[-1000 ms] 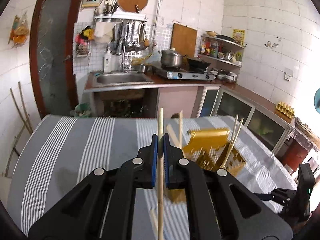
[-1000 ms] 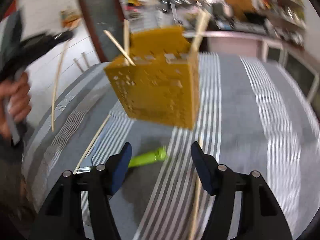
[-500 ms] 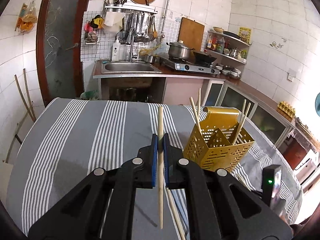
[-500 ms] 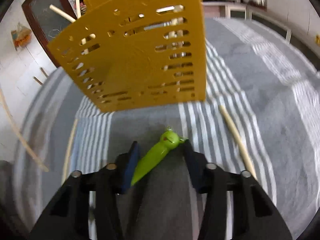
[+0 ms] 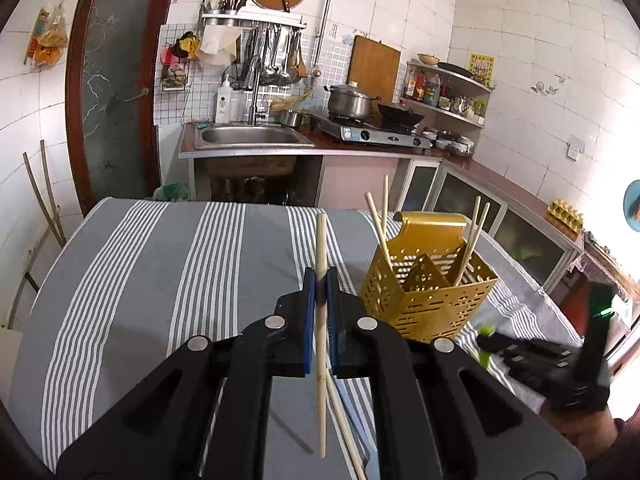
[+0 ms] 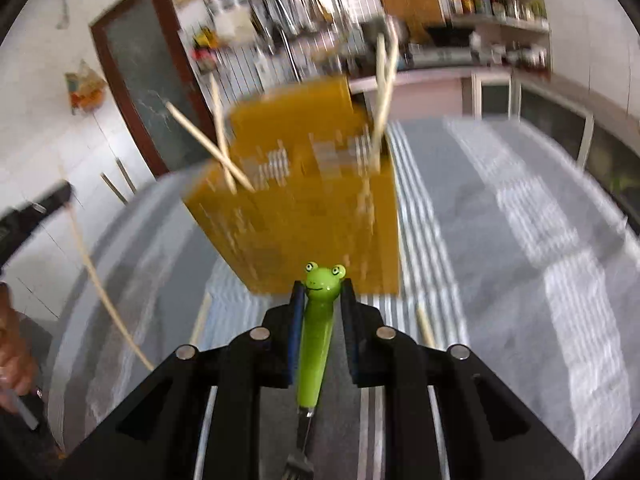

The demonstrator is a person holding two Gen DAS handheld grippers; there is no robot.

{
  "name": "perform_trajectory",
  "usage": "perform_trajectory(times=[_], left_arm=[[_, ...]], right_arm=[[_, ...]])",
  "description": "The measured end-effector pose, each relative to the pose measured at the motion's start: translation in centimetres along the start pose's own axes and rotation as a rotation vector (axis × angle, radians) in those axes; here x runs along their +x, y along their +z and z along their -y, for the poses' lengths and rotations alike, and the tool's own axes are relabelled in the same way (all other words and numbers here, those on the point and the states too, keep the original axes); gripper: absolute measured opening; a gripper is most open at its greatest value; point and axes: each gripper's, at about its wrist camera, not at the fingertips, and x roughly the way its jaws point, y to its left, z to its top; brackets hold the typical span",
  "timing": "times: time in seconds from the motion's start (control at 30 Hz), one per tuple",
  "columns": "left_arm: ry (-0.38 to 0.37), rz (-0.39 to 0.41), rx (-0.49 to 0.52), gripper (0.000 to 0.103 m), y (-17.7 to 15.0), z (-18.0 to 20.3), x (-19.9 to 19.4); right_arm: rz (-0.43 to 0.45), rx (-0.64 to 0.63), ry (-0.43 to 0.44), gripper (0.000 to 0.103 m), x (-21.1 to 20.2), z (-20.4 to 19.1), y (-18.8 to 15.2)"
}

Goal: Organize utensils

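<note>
Since a second ago our right claw (image 6: 320,300) has been closing, and it now clamps the green frog-handled fork (image 6: 316,340), lifted off the striped tablecloth (image 6: 500,240); earlier the fork lay on the cloth between wide-apart jaws. Frog head pokes out past the fingertips, and the metal tines show low in the right wrist view, pointing back toward the camera. That view is motion-blurred.

Our left claw (image 5: 319,292) stays clamped on one wooden chopstick (image 5: 321,320), held roughly upright, with its top end above the pads and its lower end hanging over the table (image 5: 160,280). Same grip as before; the kitchen view has shifted a bit.

We see the yellow perforated utensil holder (image 5: 428,300) standing on the cloth just right of the left claw. Two chopsticks lean out of its left compartment (image 5: 378,228) and two out of its right compartment (image 5: 472,236). In the right wrist view the holder (image 6: 312,208) sits straight ahead of the fork, near but apart.

Loose chopsticks are still on the cloth: one under the left claw (image 5: 344,428), and one to the right of the right claw near the holder's base (image 6: 426,326).

From the left view the right claw (image 5: 540,364) shows at lower right with a bit of green at its tip. In the right view a hand (image 6: 14,356) is at the left edge beside the left claw's chopstick (image 6: 100,296).
</note>
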Motion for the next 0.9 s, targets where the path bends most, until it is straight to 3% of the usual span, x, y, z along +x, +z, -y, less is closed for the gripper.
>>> perform_trajectory(times=[0.13, 0.23, 0.9], left_arm=[[0.003, 0.005, 0.007, 0.004, 0.1, 0.5, -0.2], [0.008, 0.004, 0.009, 0.004, -0.1, 0.8, -0.2], [-0.023, 0.139, 0.078, 0.004, 6.5, 6.5, -3.1]], right_arm=[[0.161, -0.07, 0.028, 0.019, -3.8, -1.2, 1.7], [0.216, -0.086, 0.048, 0.019, -4.7, -1.5, 2.8], [0.408, -0.211, 0.006, 0.019, -11.3, -1.7, 11.5]])
